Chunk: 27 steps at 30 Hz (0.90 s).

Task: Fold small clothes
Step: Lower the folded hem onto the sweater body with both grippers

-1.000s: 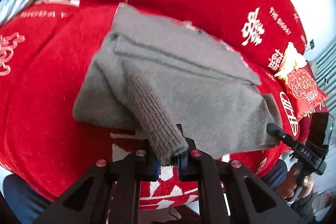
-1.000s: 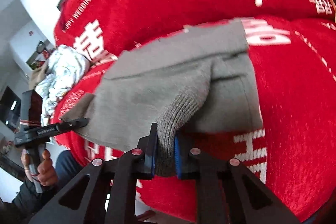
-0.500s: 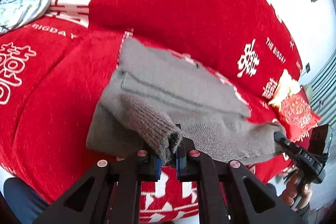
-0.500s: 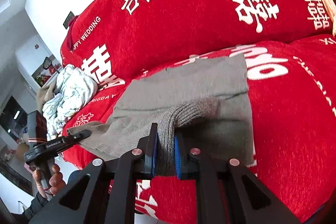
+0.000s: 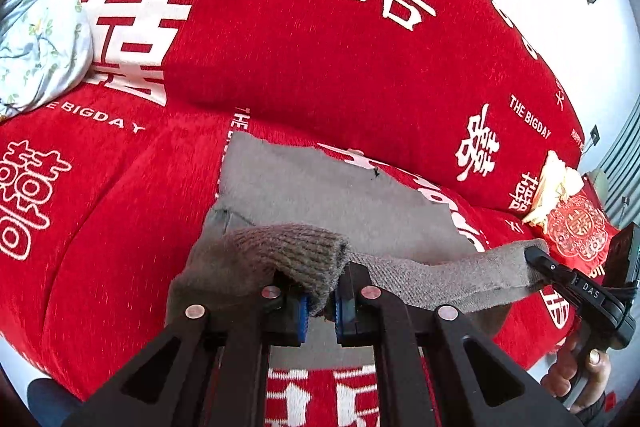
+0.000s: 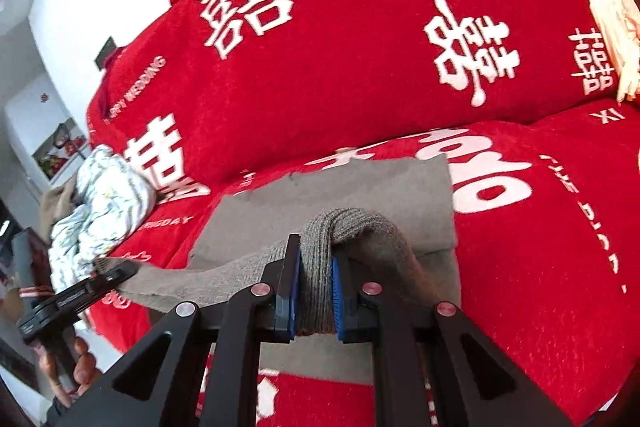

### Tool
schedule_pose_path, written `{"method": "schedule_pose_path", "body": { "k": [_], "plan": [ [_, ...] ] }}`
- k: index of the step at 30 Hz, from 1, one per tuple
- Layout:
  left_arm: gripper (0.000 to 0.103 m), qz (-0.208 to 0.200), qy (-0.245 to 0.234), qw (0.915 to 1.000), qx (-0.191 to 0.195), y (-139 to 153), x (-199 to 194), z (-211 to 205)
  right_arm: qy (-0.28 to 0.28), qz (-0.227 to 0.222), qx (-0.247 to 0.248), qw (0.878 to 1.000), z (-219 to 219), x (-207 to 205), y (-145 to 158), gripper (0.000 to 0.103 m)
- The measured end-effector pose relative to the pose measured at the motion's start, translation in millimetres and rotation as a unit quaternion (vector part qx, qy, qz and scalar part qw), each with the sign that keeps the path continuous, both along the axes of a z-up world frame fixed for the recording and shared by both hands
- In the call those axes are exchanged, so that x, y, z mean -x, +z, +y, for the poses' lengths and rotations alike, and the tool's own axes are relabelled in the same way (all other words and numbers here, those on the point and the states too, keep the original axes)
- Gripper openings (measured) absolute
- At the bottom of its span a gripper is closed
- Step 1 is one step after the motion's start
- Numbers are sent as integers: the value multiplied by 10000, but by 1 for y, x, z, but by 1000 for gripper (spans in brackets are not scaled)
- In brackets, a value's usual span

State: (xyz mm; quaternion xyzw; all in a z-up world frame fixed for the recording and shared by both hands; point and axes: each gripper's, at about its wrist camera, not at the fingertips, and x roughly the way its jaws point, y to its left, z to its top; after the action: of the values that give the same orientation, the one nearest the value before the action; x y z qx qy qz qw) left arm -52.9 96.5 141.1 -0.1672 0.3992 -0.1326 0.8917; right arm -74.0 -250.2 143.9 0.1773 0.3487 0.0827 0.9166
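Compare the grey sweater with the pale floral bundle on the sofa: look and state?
The grey sweater is plain knit; the floral bundle is pale printed cloth. The sweater is partly lifted, with the left gripper and right gripper each shut on its near edge; the bundle lies crumpled and untouched at the sofa's far end. Both are soft fabric on the red sofa cover.
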Motion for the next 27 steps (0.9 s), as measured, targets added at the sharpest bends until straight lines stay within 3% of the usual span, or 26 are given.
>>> {"method": "schedule_pose_path", "body": {
  "k": [8, 27],
  "plan": [
    [10, 122, 90, 9999, -53, 1, -30, -9, -346, 218, 96, 9991, -1, -27, -9, 15],
    [10, 503, 155, 9981, -306, -10, -98, -31, -512, 584, 119, 9969, -14, -92, -20, 15]
  ]
}}
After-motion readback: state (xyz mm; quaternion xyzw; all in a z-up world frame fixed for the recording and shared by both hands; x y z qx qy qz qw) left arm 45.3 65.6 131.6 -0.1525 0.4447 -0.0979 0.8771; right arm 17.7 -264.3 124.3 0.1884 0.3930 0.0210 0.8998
